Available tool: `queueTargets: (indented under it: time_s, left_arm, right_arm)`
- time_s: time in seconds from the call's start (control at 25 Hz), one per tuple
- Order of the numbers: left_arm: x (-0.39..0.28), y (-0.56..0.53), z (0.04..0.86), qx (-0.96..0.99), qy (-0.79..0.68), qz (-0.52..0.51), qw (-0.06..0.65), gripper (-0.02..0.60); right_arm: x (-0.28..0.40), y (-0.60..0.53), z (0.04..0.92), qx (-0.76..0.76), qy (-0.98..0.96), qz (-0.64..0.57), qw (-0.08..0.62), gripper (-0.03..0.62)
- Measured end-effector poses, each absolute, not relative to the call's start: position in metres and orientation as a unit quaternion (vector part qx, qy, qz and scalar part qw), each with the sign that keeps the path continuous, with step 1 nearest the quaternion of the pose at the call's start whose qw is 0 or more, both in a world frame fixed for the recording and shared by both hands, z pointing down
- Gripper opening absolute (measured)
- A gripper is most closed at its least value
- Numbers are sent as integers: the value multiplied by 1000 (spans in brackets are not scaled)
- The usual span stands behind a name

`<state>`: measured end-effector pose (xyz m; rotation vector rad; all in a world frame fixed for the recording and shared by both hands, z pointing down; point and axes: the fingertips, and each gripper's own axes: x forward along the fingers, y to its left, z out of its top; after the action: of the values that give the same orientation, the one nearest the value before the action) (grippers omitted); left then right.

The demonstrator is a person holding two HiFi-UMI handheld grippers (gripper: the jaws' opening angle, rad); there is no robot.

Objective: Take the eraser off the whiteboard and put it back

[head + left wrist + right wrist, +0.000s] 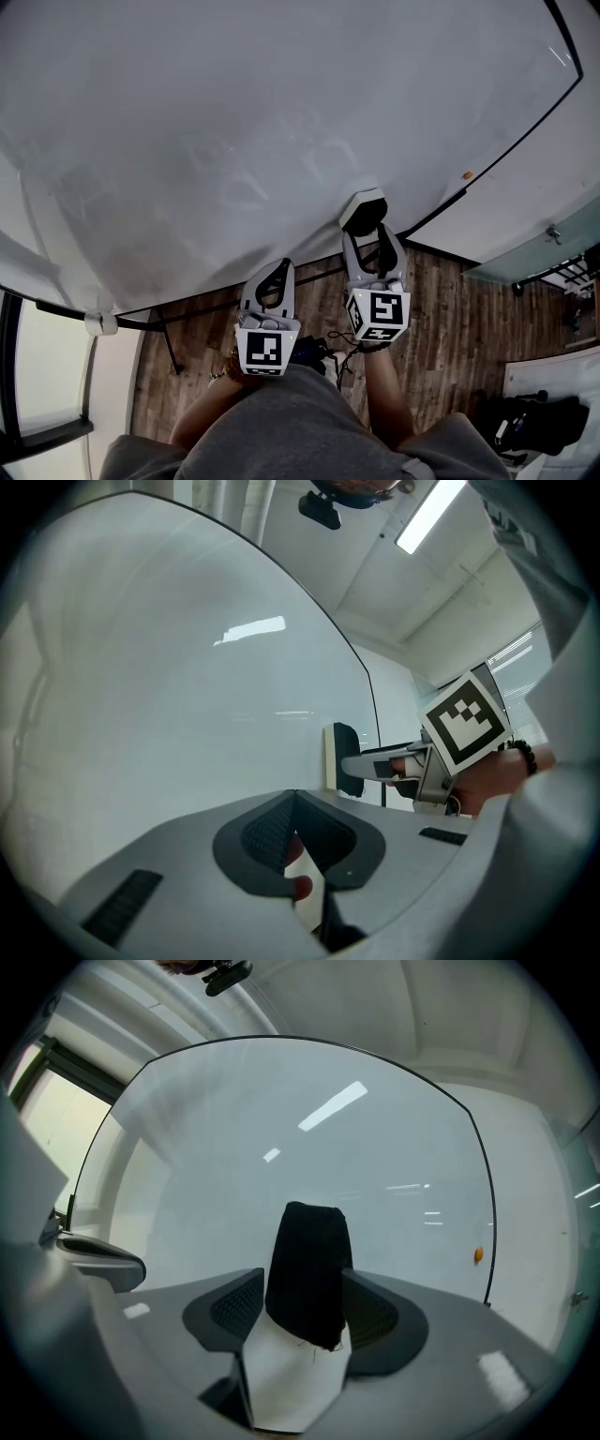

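Standing between the spread jaws of the right tool (367, 228), the eraser (307, 1274) is seen set against the whiteboard (234, 122), low on it near the black frame edge. The tool is released: its pads are not pressed on the eraser's sides. The left tool (273, 279) is seen clenched on nothing, just beside the right one, short of the board.

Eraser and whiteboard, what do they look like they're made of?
Eraser: black face looks like felt, matte, with loose threads at its edge; white body, perhaps plastic or foam. Whiteboard: smooth glossy sheet that mirrors ceiling lights; material unclear.
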<state>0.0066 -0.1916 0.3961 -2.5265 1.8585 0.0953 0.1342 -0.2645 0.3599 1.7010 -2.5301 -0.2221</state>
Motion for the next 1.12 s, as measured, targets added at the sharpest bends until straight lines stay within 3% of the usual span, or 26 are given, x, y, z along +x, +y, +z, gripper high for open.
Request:
queueTargets:
  time_s: [1.12]
  left_arm:
    - [-6, -209, 395, -798, 602, 31, 2, 6]
  right_arm:
    - [122, -297, 358, 544, -837, -54, 32, 258]
